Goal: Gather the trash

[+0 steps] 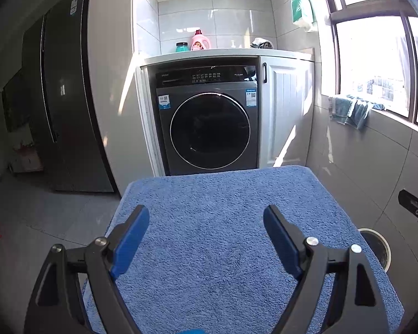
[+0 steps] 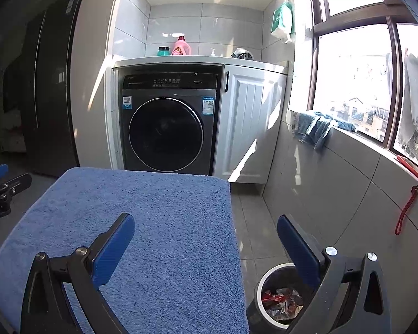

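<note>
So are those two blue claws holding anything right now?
Nothing. The left gripper and right gripper both stand open and empty above the blue towel.

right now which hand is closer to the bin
Right. The bin, with wrappers inside, sits just under the open right gripper; the left gripper is over the blue towel.

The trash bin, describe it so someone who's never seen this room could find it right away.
Start at the blue towel-covered table in front of the washing machine. The trash bin stands on the floor at the table's window-side edge. It is a dark round bin with a pale rim, holding crumpled red and silver wrappers.
</note>
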A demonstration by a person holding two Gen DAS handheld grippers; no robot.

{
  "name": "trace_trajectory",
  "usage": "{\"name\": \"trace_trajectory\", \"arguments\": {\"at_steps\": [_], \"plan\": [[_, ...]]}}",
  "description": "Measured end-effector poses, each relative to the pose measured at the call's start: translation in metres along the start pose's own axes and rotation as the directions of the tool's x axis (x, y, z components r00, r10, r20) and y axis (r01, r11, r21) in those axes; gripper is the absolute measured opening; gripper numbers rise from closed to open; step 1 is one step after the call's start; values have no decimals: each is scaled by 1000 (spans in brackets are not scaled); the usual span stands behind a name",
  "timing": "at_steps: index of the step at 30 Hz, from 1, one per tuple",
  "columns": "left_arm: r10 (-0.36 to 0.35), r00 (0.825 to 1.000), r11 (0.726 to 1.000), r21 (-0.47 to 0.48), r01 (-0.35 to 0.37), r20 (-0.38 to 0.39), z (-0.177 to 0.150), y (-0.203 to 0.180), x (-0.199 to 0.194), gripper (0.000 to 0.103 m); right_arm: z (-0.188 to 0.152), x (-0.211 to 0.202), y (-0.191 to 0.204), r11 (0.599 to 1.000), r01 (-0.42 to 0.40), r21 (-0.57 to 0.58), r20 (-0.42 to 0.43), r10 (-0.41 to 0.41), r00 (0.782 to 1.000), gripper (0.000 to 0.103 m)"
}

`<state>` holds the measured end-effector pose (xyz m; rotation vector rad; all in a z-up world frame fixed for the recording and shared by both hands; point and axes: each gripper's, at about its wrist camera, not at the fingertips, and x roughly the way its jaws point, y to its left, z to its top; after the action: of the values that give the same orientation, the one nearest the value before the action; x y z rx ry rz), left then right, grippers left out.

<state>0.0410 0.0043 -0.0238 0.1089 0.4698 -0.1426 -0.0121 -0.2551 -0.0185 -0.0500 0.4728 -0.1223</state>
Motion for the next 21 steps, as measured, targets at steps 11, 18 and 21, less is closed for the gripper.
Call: {"name": "trace_trajectory", "arguments": {"at_steps": [11,18,21], "plan": [[-9,1000,1000,13,9,-7,1,-10,8,83,-2,4,-8,1000,2,18,-2,-2,1000,103],[-17,1000,1000,2,17,-20,-2,-7,12,83,-2,5,-6,1000,4,14,-8,-4,1000,103],[-18,1000,1000,-13,18,-15,-2,-3,11,84,-2,5,-2,1000,3,5,-10,-3,1000,103]]}}
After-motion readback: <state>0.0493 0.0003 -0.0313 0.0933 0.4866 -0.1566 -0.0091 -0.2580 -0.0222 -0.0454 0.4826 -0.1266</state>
